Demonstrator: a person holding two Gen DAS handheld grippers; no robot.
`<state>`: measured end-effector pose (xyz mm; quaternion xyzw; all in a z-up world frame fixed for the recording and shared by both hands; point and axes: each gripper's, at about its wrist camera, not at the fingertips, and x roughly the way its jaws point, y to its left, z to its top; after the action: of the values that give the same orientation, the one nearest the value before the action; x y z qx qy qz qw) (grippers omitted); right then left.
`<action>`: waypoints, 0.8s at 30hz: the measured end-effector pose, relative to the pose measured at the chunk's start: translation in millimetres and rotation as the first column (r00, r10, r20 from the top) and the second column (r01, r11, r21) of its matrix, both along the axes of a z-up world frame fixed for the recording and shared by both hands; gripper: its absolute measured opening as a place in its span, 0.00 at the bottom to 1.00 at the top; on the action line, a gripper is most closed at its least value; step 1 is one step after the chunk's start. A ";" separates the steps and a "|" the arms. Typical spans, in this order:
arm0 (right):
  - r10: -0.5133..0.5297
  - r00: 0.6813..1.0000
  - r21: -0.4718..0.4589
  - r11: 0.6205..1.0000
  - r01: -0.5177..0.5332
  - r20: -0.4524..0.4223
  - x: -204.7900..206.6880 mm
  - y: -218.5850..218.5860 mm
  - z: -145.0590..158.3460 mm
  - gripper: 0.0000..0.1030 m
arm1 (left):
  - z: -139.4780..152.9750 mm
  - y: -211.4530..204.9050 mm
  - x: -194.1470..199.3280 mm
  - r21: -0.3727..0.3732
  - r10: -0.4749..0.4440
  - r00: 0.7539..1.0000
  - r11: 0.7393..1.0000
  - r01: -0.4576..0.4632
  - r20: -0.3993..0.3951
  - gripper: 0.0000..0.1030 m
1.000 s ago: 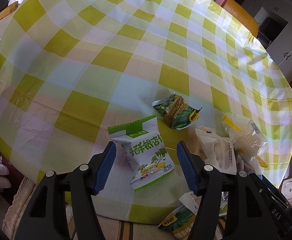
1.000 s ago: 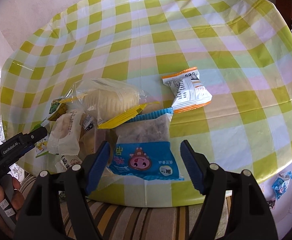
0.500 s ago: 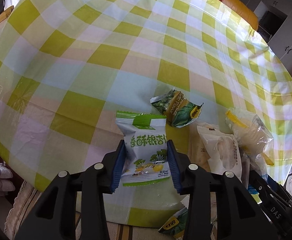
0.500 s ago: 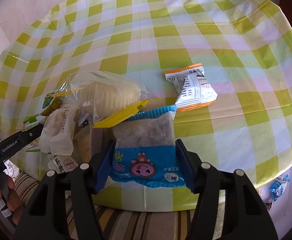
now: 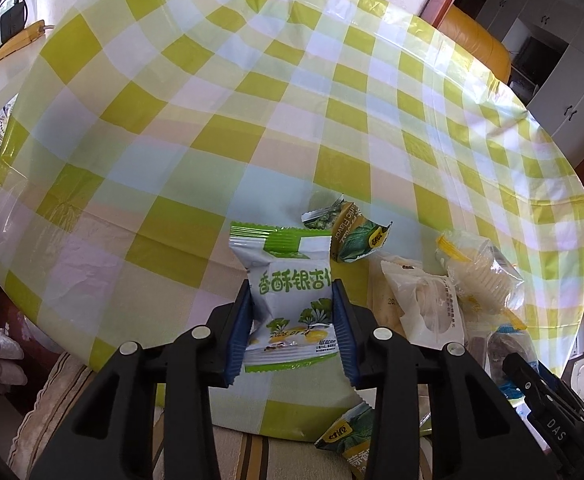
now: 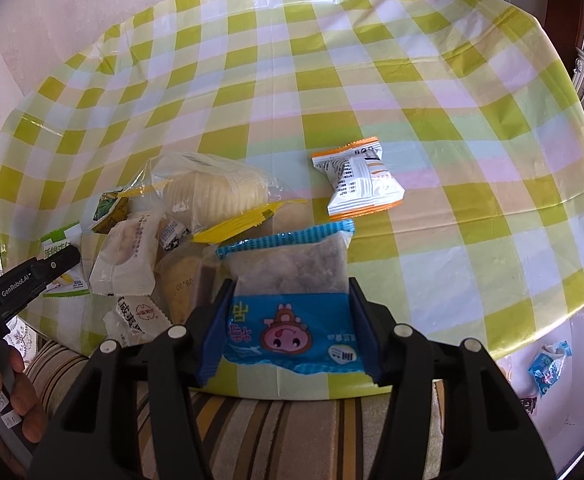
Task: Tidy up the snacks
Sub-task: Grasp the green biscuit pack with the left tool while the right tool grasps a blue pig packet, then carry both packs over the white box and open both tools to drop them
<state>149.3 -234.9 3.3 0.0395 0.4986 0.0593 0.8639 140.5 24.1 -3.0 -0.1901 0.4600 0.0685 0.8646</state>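
Note:
My left gripper (image 5: 292, 300) is shut on a white-and-green snack packet (image 5: 288, 292) and holds it upright above the table's near edge. My right gripper (image 6: 290, 304) is shut on a blue-and-clear snack bag (image 6: 292, 292) with a pink cartoon figure, lifted off the table. A pile of snacks lies between them: a clear bag of pale wafers (image 6: 212, 192), a white pastry packet (image 6: 128, 256) and a dark green packet (image 5: 348, 236). A white-and-orange packet (image 6: 360, 184) lies apart, further right on the table. The left gripper also shows in the right wrist view (image 6: 32, 276).
The round table has a yellow-green checked cloth (image 5: 252, 120). A striped seat cushion (image 6: 292, 432) is below the near edge. A green-yellow packet (image 5: 352, 444) lies below the edge, and a blue packet (image 6: 548, 368) lies on the floor at right. An orange chair (image 5: 476, 48) stands behind the table.
Both grippers went from open to shut, the left on the white-and-green packet, the right on the blue bag. Both packets have been lifted from the table.

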 end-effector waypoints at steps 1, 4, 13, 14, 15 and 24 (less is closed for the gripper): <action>-0.002 1.000 0.002 1.000 0.002 0.005 -1.9 -1.5 2.2 0.53 | 2.3 -1.2 -1.3 0.003 -0.002 1.000 1.000 0.002 0.006 0.36; -0.008 1.000 0.010 1.000 0.008 0.018 -8.1 -5.7 8.0 0.53 | 9.2 -5.4 -5.8 0.011 -0.007 1.000 1.000 0.006 0.025 0.36; -0.030 0.999 0.022 0.999 0.029 0.041 -25.3 -21.2 19.4 0.53 | 26.4 -30.8 -21.3 0.028 -0.059 0.996 0.998 0.057 0.073 0.36; -0.033 0.999 0.022 0.999 0.032 0.043 -27.2 -23.1 20.5 0.53 | 27.9 -34.5 -22.3 0.030 -0.069 0.995 0.997 0.067 0.077 0.36; -0.037 0.998 0.022 0.999 0.036 0.045 -29.2 -25.3 21.5 0.53 | 29.1 -38.1 -23.1 0.031 -0.079 0.994 0.997 0.077 0.080 0.36; -0.080 0.996 0.029 0.996 0.079 0.044 -43.7 -50.2 24.4 0.53 | 37.1 -78.6 -31.1 0.035 -0.183 0.978 0.983 0.180 0.098 0.36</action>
<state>105.6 -285.0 27.7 0.0697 0.4760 0.0325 0.8761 109.3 -54.5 34.1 -0.1394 0.4305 -0.0144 0.8917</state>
